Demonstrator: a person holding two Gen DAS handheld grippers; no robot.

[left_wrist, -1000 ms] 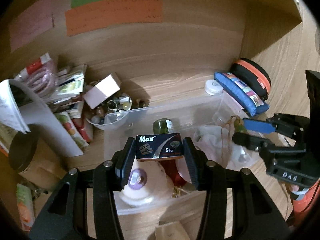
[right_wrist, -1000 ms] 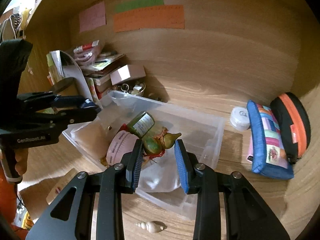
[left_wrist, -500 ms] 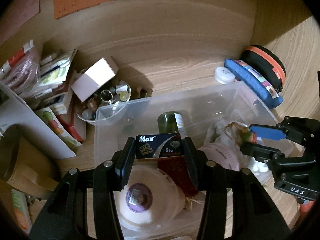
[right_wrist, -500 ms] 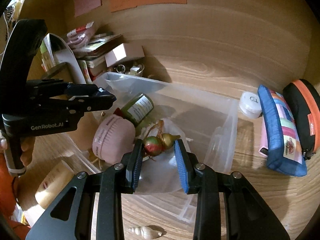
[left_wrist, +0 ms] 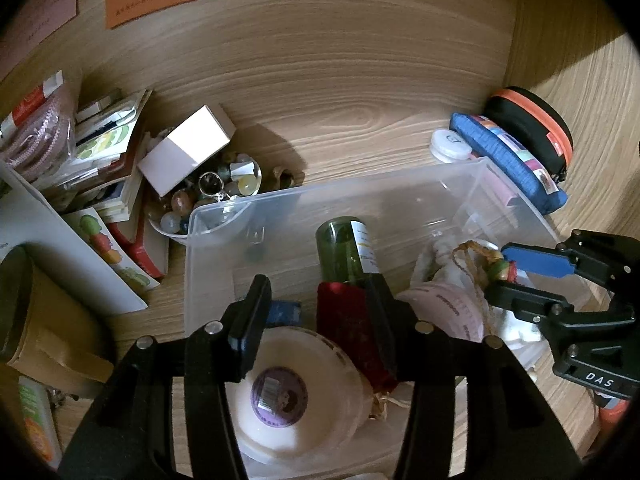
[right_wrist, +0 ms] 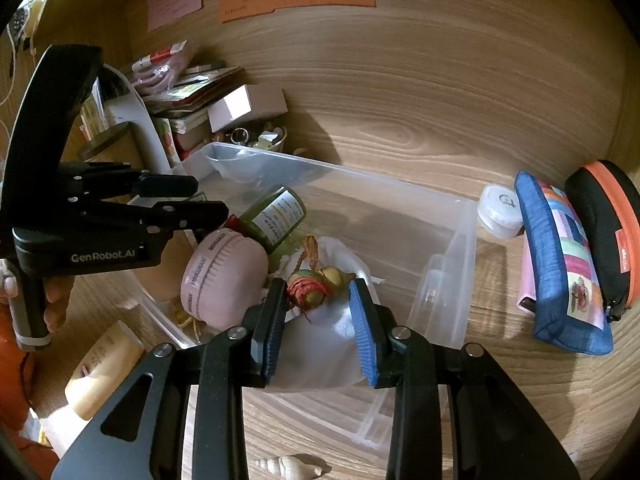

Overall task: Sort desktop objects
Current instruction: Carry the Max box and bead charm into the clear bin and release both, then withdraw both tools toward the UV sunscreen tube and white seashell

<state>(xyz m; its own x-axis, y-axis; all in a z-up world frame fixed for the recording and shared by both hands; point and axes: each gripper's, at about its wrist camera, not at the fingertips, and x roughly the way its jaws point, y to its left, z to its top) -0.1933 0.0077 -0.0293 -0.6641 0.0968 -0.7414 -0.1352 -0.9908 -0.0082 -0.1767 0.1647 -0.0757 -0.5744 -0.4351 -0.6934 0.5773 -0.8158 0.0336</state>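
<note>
A clear plastic bin (left_wrist: 360, 190) (right_wrist: 456, 248) holds a green bottle (left_wrist: 346, 250) (right_wrist: 280, 220), a pink round pouch (right_wrist: 224, 280), a white tape roll (left_wrist: 296, 392), a red pouch (left_wrist: 352, 328) and white cloth. My left gripper (left_wrist: 318, 304) is open over the bin; the blue Max box (left_wrist: 284, 312) lies in the bin below its left finger. My right gripper (right_wrist: 320, 304) is open above the white cloth, with the small gourd ornament (right_wrist: 316, 284) lying loose between its fingers.
A bowl of beads (left_wrist: 208, 196) and a white box (left_wrist: 186, 148) sit left of the bin, beside stacked booklets (left_wrist: 112, 148). A white jar (right_wrist: 500, 212), blue pencil case (right_wrist: 560, 264) and black-orange case (right_wrist: 608, 228) lie to the right. A seashell (right_wrist: 292, 466) lies near the front.
My left gripper opened and the Max box dropped into the bin. My right gripper opened wider and the gourd ornament now rests on the white cloth.
</note>
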